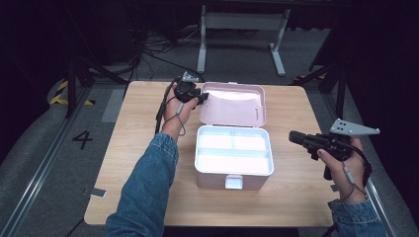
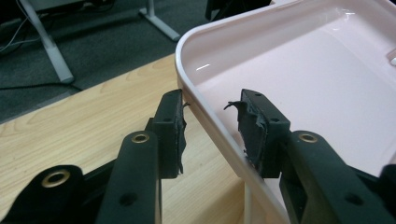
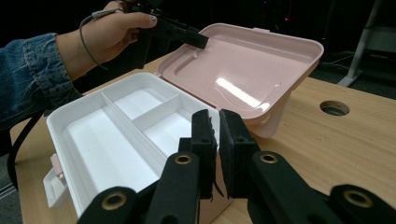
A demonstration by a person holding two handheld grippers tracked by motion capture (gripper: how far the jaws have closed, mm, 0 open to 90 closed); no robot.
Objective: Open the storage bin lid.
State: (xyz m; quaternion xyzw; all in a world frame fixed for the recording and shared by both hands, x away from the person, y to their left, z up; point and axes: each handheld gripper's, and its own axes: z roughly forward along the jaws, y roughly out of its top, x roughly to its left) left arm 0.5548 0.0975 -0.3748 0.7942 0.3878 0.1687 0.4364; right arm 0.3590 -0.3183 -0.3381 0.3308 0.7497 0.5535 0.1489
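Observation:
A pink box [image 1: 217, 180] stands open mid-table, its white divided insert [image 1: 232, 150] bare, also seen in the right gripper view [image 3: 116, 135]. The pink lid [image 1: 232, 103] leans back behind it. My left gripper [image 1: 203, 97] is at the lid's far left corner. In the left gripper view its jaws [image 2: 210, 100] stand open astride the lid's rim [image 2: 205, 107], and the pads do not press on it. My right gripper [image 1: 291, 137] hovers right of the box, its jaws [image 3: 218, 114] shut with nothing between them. From there the left gripper [image 3: 198, 41] shows on the lid [image 3: 243, 60].
The wooden table [image 1: 148, 197] has bare room on both sides of the box and a round cable hole [image 3: 334, 108] behind the lid. A white latch [image 1: 233, 181] sits on the box's front. White desk legs [image 1: 202, 39] and cables lie on the floor beyond.

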